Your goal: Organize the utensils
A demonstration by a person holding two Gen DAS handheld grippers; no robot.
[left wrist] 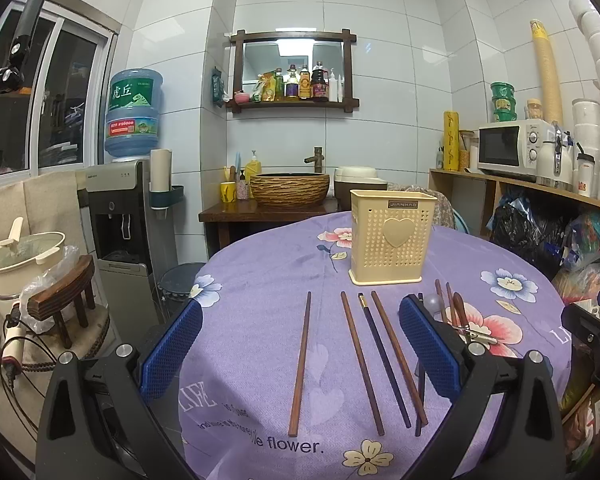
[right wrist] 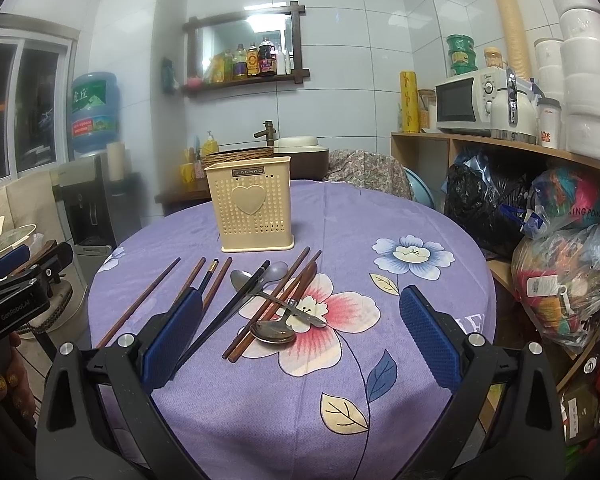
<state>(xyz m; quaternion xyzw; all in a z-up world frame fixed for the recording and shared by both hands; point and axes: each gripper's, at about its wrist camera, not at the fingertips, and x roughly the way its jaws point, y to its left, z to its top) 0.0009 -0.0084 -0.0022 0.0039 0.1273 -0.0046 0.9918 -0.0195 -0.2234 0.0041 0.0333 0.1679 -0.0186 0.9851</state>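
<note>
On the round table under a purple flowered cloth [left wrist: 260, 264]: a cream perforated plastic utensil holder with a heart [left wrist: 392, 238], upright and empty-looking, behind loose brown wooden chopsticks [left wrist: 300, 364] lying flat. Further right, a pile of crossed chopsticks and metal spoons [right wrist: 274, 334]. Left claw [left wrist: 300, 354] spread wide, holding nothing; right claw [right wrist: 300, 338] likewise apart, above the pile.

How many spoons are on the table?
3 clear, all piled by the pink flower: silver spoon far left, grey spoon beside it, brassy spoon nearest the camera. Chopsticks cross the pile, so another may be hidden.
</note>
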